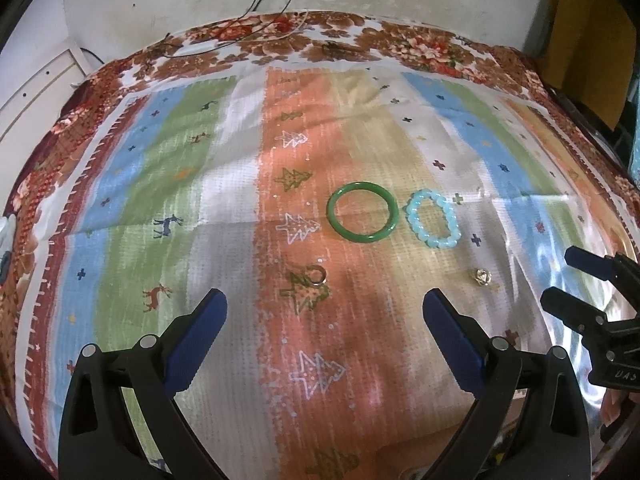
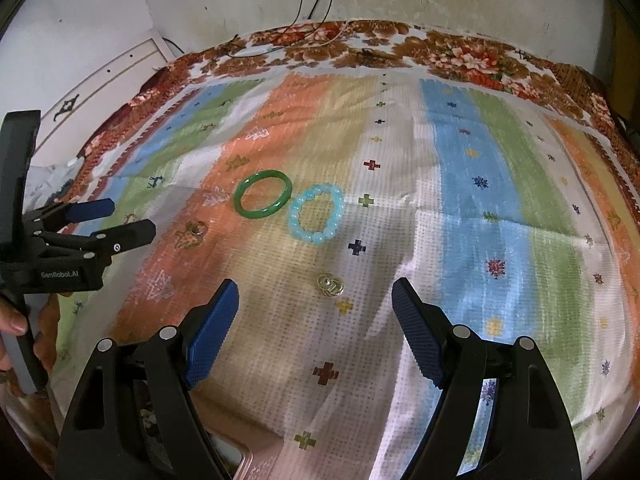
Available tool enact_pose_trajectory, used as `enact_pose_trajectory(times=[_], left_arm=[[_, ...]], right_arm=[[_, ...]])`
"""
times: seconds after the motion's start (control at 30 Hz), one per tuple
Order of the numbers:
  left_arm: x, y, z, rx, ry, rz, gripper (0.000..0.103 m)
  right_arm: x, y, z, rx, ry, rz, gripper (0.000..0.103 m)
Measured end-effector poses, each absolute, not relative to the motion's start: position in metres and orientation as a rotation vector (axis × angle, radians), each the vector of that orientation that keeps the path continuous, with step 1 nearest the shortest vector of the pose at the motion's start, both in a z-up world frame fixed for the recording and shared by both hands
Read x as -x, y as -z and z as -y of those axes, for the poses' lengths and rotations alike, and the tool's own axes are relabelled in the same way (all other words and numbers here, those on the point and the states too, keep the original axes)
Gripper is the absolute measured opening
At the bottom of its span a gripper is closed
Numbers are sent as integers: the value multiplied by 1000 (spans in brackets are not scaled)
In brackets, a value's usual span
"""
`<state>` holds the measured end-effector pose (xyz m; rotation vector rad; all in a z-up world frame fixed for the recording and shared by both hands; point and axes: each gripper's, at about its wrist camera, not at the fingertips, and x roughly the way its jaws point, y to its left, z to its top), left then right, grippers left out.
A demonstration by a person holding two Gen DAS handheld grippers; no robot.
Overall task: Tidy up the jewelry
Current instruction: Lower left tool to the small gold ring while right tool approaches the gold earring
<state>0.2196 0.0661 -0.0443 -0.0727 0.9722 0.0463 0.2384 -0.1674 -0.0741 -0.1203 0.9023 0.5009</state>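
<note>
A green bangle (image 1: 362, 212) (image 2: 262, 194) lies on the striped cloth (image 1: 240, 184) (image 2: 460, 184), with a light blue beaded bracelet (image 1: 433, 218) (image 2: 316, 214) just right of it. A small ring (image 1: 316, 275) (image 2: 196, 231) lies nearer, left of them. A small gold ornament (image 1: 482, 278) (image 2: 331, 285) lies nearer, on the right. My left gripper (image 1: 326, 300) (image 2: 132, 218) is open and empty, just short of the ring. My right gripper (image 2: 316, 288) (image 1: 560, 276) is open and empty, just short of the gold ornament.
A floral tablecloth (image 1: 360, 36) (image 2: 460, 52) shows around the striped cloth. Thin black cables (image 1: 256, 4) (image 2: 316, 0) hang down the stained wall onto the far edge. A white panel (image 1: 36, 92) (image 2: 100, 80) stands at the left.
</note>
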Motion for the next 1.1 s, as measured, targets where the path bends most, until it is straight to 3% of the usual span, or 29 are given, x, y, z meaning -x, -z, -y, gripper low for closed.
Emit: enact_pose_trajectory(times=[1.1], left_arm=[[-264, 90, -84, 140, -61, -1119, 93]], right_arm=[[-281, 119, 152, 117, -495, -1055, 79]])
